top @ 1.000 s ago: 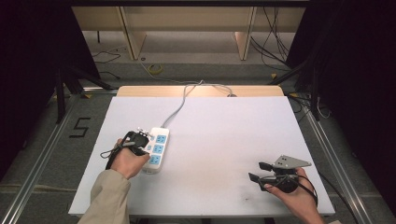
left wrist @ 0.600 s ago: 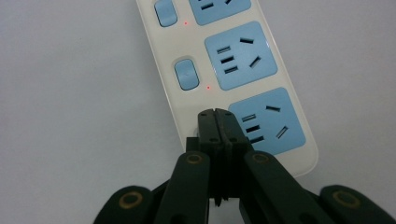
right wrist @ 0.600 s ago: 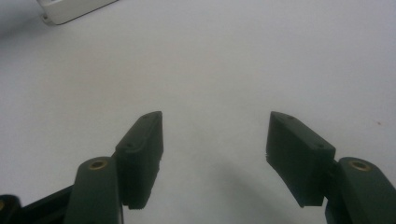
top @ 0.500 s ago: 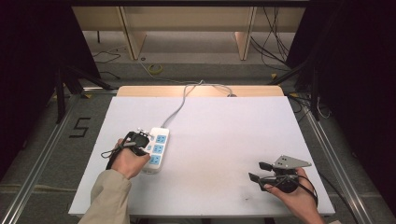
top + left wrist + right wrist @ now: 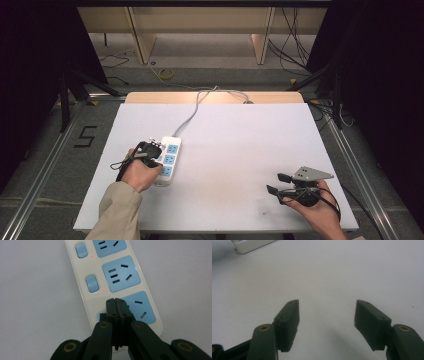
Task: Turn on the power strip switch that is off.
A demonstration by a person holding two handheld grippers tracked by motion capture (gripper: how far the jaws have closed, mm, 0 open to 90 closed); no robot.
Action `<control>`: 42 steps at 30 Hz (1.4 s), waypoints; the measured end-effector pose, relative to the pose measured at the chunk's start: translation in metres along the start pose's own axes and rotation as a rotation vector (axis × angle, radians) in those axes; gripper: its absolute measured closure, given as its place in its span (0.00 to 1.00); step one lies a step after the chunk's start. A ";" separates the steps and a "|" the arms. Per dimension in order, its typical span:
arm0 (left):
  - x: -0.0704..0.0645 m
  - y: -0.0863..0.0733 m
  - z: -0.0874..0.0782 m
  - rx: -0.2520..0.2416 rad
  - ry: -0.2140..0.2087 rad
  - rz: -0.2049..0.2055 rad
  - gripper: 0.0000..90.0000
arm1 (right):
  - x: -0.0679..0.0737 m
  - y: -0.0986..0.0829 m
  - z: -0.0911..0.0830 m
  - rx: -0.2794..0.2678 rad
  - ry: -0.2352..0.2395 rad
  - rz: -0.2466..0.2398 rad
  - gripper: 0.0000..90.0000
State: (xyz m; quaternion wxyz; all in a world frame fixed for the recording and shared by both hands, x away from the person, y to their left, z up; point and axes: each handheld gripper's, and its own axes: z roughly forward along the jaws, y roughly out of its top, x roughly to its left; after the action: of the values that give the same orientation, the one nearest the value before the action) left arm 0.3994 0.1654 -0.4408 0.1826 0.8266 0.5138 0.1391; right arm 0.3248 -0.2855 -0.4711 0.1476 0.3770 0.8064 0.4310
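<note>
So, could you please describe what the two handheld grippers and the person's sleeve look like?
Both grippers are black with two jaws and brass-coloured pivot rivets. The right gripper carries a grey three-cornered plate on top and has ridged pads. A thin dark cable loops from the left gripper. The person wears a beige sleeve on the left arm.

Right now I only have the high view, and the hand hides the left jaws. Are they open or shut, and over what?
Observer: The left gripper has its jaws shut together. The tips are over the nearest switch of the power strip and cover most of it. I can't tell if they touch.
Operator: Are the other switches lit?
Observer: A red light glows beside the middle switch, and another glows beside the far switch.
Operator: Is anything between the right jaws?
Observer: No. The right gripper has its jaws open with nothing between them, over bare table.
</note>
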 end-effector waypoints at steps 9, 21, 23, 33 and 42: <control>0.006 0.000 -0.002 0.001 0.035 -0.006 1.00 | -0.001 0.000 0.001 -0.002 0.002 0.008 0.42; 0.009 0.000 -0.001 0.002 0.011 -0.010 1.00 | -0.001 0.000 0.001 0.000 0.003 0.010 0.42; 0.009 0.000 -0.001 0.003 0.014 -0.009 1.00 | -0.001 0.000 0.001 0.000 0.004 0.010 0.42; 0.008 0.000 0.000 0.002 0.021 -0.005 1.00 | -0.001 0.000 0.001 0.001 0.006 0.010 0.42; 0.008 -0.001 0.001 0.000 0.019 0.000 1.00 | 0.000 0.000 0.001 0.000 0.006 0.008 0.42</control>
State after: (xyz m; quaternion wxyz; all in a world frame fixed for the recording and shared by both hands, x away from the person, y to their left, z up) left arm 0.4024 0.1733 -0.4415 0.1776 0.8254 0.5154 0.1468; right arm 0.3252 -0.2848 -0.4714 0.1434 0.3787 0.8054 0.4328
